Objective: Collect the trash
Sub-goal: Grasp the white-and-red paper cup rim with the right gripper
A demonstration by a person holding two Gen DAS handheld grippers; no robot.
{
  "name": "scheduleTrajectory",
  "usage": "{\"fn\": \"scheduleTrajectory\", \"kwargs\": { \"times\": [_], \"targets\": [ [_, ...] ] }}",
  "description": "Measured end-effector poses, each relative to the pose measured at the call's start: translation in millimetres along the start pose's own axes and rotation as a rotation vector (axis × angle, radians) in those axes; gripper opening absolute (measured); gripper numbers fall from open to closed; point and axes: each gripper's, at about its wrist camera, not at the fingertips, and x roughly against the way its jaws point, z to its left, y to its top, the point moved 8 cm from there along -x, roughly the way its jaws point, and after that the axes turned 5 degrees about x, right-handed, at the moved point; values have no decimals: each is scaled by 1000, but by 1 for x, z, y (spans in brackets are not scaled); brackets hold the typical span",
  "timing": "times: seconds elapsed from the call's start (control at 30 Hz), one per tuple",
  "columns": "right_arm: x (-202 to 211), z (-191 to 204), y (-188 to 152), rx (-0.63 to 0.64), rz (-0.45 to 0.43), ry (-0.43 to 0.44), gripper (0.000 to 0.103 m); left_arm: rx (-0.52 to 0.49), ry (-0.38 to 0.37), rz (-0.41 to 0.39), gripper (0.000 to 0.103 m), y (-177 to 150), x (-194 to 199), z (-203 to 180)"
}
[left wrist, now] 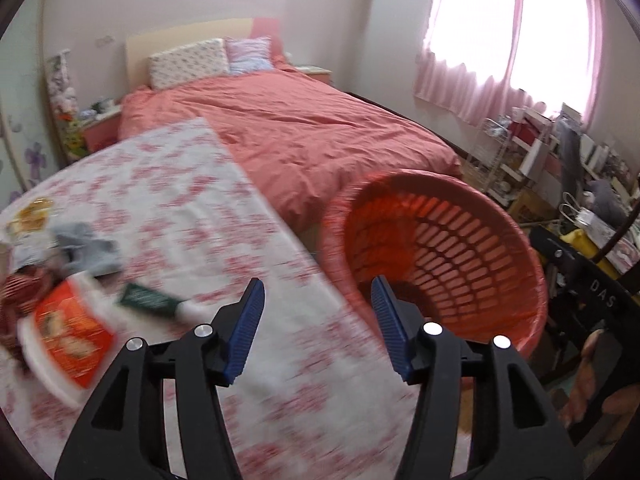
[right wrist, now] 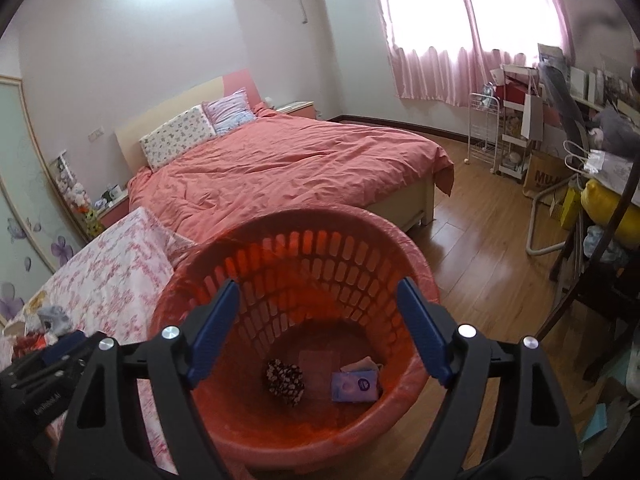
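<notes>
From the left wrist, the left gripper (left wrist: 318, 320) stands with its blue ribbed fingers spread and nothing between them, pointing over the near edge of the table draped in a white cloth with a pink flower print (left wrist: 192, 208). The red slatted plastic basket lined with a thin red bag (left wrist: 516, 240) sits just beside that table, to the right of the gripper. The rest of the trash lies in a blurred heap at the far left of the cloth: an orange-and-white food packet (left wrist: 70, 338), a dark green tube with a white cap (left wrist: 154, 300) and a crumpled grey-blue wrapper (left wrist: 86, 250). The step in hand looks like a reach back for the next piece; the green tube lies nearest and apart from the heap, so taking it across its narrow body should be cleanest. From the right wrist, the right gripper (right wrist: 320, 330) hangs over the basket's mouth, its fingers wide apart and empty; on the basket floor lie a dark speckled crumpled bag (right wrist: 285, 381) and a flat purple packet (right wrist: 355, 387). It does best to stay clear of the rim while the left carries.
</notes>
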Motion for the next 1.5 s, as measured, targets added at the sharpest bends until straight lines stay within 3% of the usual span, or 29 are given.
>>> {"fn": "scheduleTrajectory", "kwargs": {
  "times": [0.27, 0.77, 0.9, 1.13, 1.23, 1.37, 1.5],
  "targets": [
    [24, 65, -13, 96, 17, 77, 71, 63, 102, -47, 56, -10, 46, 64],
    [54, 269, -86, 343, 139, 341, 43, 289, 330, -81, 56, -56, 120, 227],
    [58, 309, -100, 377, 158, 386, 41, 335, 364, -82, 57, -70, 135, 258],
    [54, 357, -121, 448, 182, 383, 40, 393, 367, -85, 57, -88, 153, 285],
    [46, 362, -125, 474, 181, 333, 36, 404, 362, -80, 57, -92, 155, 292],
    [36, 358, -123, 483, 175, 268, 23, 410, 352, -76, 57, -93, 153, 295],
    [31, 354, -120, 475, 170, 252, 22, 403, 339, -68, 57, -92, 148, 292]
  ]
}}
